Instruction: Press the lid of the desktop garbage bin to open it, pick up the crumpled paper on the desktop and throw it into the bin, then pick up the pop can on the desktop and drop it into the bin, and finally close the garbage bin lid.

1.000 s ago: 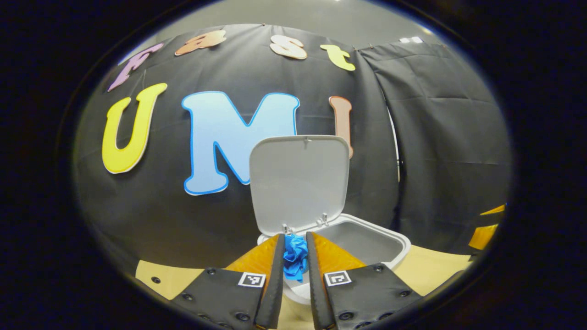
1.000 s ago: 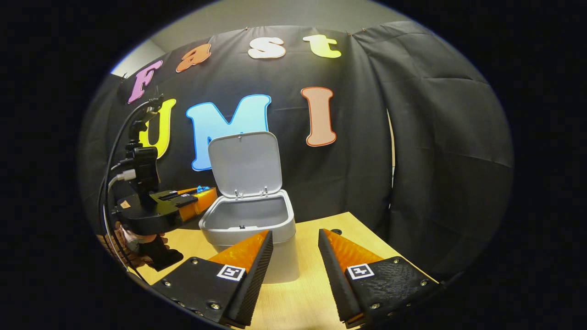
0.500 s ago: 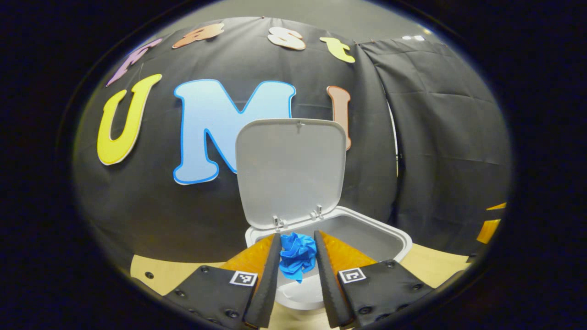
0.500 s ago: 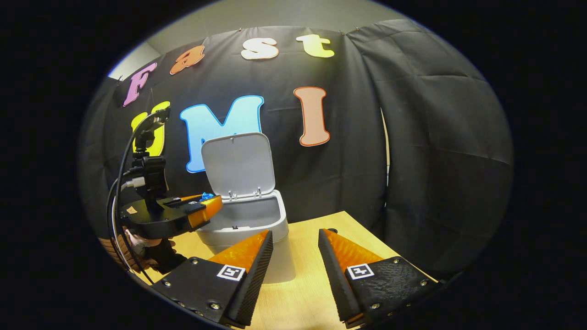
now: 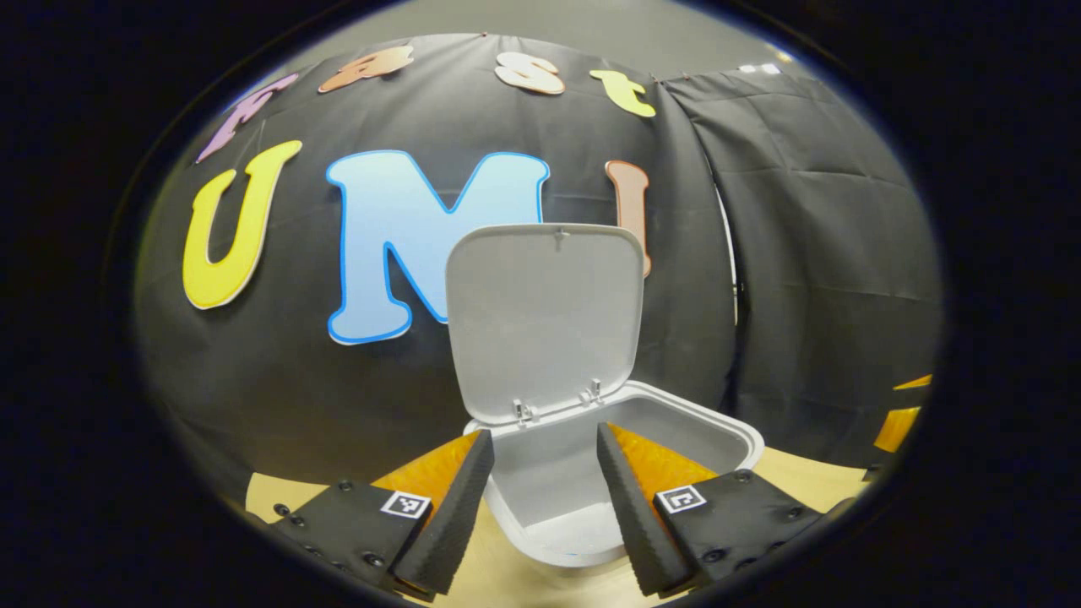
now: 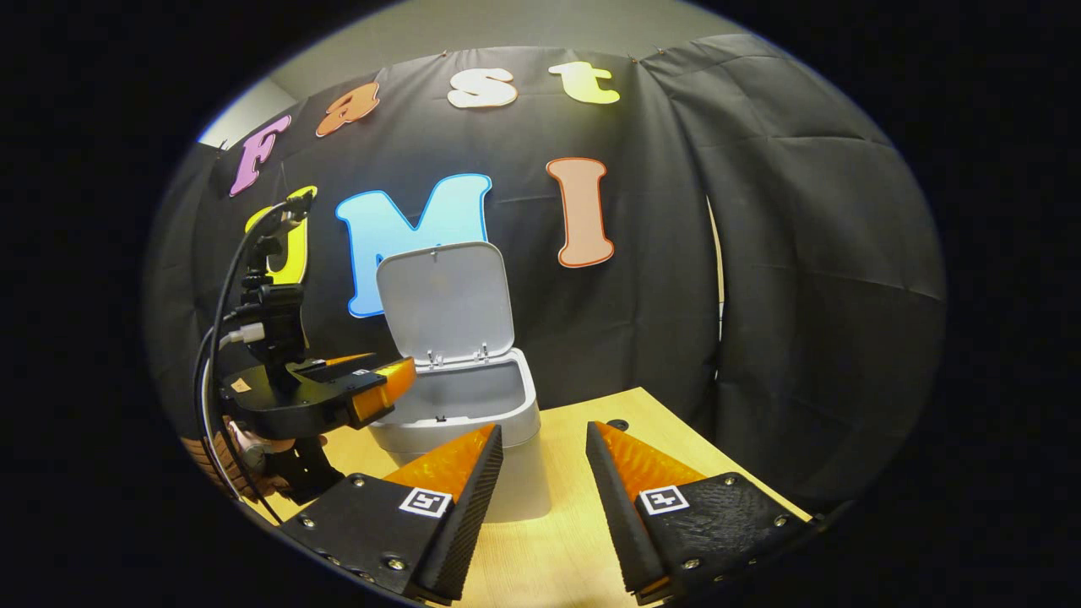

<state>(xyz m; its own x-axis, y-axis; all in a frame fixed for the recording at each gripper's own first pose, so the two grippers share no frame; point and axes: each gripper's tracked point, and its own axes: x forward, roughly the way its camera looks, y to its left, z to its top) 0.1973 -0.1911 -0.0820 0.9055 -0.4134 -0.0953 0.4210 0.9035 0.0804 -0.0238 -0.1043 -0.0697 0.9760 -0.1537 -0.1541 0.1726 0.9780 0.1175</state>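
1. Above the open garbage bin (image 5: 625,473), the left gripper (image 5: 540,473) hovers with its fingers (image 5: 452,515) spread wide and nothing between them.
2. From the right gripper view, the left gripper (image 6: 384,384) sits at the bin's near-left rim, fingertips just over the opening, and a hand (image 6: 245,447) grips it from below.
3. The garbage bin (image 6: 473,422) stands on the counter (image 6: 574,523) toward the far edge, close to the black cloth wall (image 6: 760,253).
4. The lid (image 5: 545,317) is raised upright on its two hinges at the back rim; its inner face turns toward both cameras.
5. The bin's interior shows pale grey walls in the left gripper view; the bottom is hidden by the near rim, so the contents cannot be told.
6. The right gripper (image 6: 540,473) is held low over the counter, just in front of the bin, fingers (image 6: 460,507) wide apart and empty.
7. A cable (image 6: 215,338) arcs up from the left gripper's mount.
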